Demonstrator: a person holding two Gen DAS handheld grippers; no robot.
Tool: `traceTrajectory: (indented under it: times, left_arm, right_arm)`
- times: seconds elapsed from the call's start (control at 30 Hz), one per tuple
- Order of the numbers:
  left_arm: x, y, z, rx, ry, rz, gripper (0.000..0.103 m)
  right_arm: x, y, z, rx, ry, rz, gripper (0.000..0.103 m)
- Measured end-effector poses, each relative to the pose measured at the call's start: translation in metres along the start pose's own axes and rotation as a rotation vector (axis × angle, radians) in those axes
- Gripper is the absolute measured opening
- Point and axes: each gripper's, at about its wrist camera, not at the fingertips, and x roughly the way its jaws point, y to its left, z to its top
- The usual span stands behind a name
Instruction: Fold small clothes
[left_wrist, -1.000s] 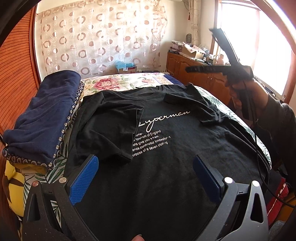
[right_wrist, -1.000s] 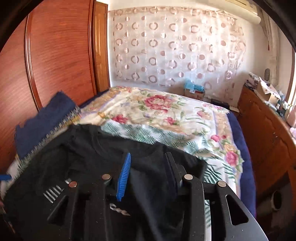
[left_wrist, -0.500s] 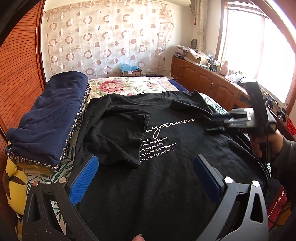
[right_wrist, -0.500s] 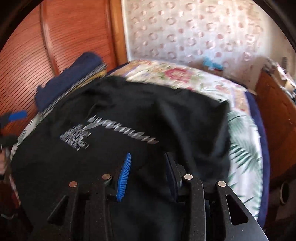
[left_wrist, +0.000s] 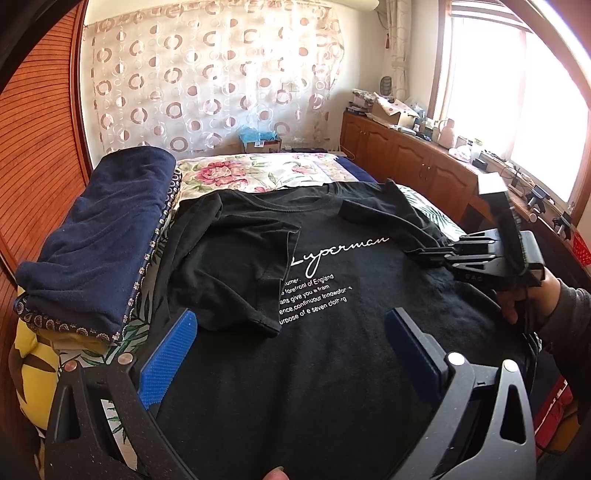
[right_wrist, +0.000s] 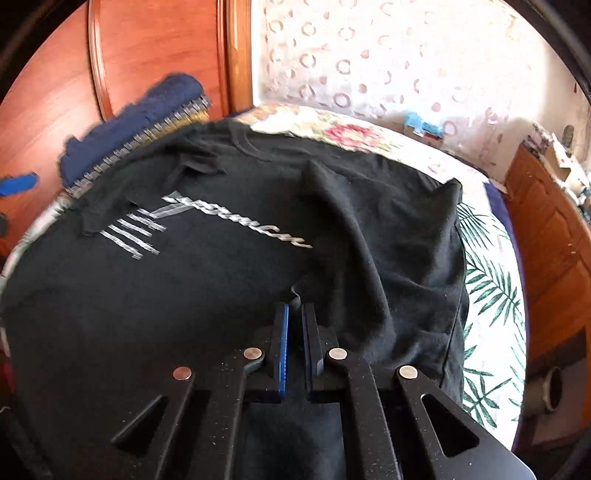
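Black T-shirt seemingly pinched in right hand-held gripper.

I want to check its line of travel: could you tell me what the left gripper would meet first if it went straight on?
Most likely the black T-shirt on the bed: the left gripper, open, points down at the cloth below the white lettering.

A circle-patterned curtain hangs behind the floral bed; wooden cabinets line the bright window.

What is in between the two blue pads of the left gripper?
In the left wrist view, the left gripper stands open, and only the black T-shirt lies in the gap between its pads, flat on the bed and not pinched.
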Motion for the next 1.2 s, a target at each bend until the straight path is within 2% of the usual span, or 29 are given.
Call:
traceTrajectory:
  times: [0.07, 0.13, 0.23, 0.33, 0.4, 0.43, 0.47, 0.53, 0.63, 0.77, 0.83, 0.9, 0.93, 1.0, 1.13, 1.2]
  left_arm:
    - [-0.001, -0.001, 0.0, 0.003, -0.001, 0.0, 0.102]
    - [0.0, 0.0, 0.001, 0.002, 0.0, 0.001, 0.102]
    - [0.0, 0.001, 0.003, -0.003, -0.006, 0.004, 0.102]
    - [0.001, 0.005, 0.005, -0.01, -0.011, 0.009, 0.102]
    - [0.002, 0.009, 0.007, -0.012, -0.017, 0.018, 0.102]
    - [0.002, 0.011, 0.008, -0.011, -0.019, 0.02, 0.102]
    - [0.003, 0.013, 0.01, -0.01, -0.021, 0.024, 0.102]
    - [0.007, 0.02, 0.017, 0.002, -0.029, 0.038, 0.102]
    - [0.014, 0.031, 0.029, 0.014, -0.032, 0.054, 0.102]
    - [0.029, 0.048, 0.047, 0.038, -0.021, 0.07, 0.102]
    - [0.039, 0.057, 0.054, 0.045, -0.009, 0.066, 0.096]
    - [0.053, 0.066, 0.062, 0.043, 0.023, 0.054, 0.082]
    - [0.058, 0.069, 0.065, 0.038, 0.037, 0.046, 0.078]
    - [0.071, 0.077, 0.072, 0.034, 0.072, 0.037, 0.062]
    - [0.092, 0.08, 0.084, 0.063, 0.107, 0.073, 0.061]
    - [0.107, 0.083, 0.092, 0.06, 0.137, 0.072, 0.055]
  right_arm:
    - [-0.015, 0.003, -0.001, -0.01, -0.047, 0.062, 0.006]
    - [-0.029, 0.007, -0.006, -0.018, -0.063, 0.088, 0.006]
    - [-0.036, 0.004, -0.016, -0.003, -0.024, 0.129, 0.006]
    - [-0.04, -0.003, -0.021, -0.004, 0.0, 0.106, 0.006]
    - [-0.038, -0.007, -0.019, 0.006, -0.003, 0.088, 0.018]
    - [-0.04, -0.007, -0.017, 0.013, -0.012, 0.084, 0.029]
    - [-0.042, -0.009, -0.014, 0.022, -0.022, 0.091, 0.032]
    - [-0.043, -0.011, -0.011, 0.033, -0.044, 0.1, 0.036]
    - [-0.042, -0.019, -0.001, 0.033, -0.058, 0.055, 0.047]
    - [-0.03, -0.039, 0.015, 0.082, -0.052, -0.022, 0.047]
    - [-0.022, -0.054, 0.023, 0.121, -0.053, -0.072, 0.047]
    - [-0.014, -0.064, 0.029, 0.144, -0.046, -0.121, 0.047]
    - [-0.009, -0.07, 0.033, 0.158, -0.04, -0.139, 0.047]
    - [-0.001, -0.077, 0.037, 0.18, -0.025, -0.15, 0.047]
    - [0.011, -0.086, 0.044, 0.2, -0.007, -0.162, 0.047]
    - [0.015, -0.085, 0.047, 0.182, -0.008, -0.131, 0.047]
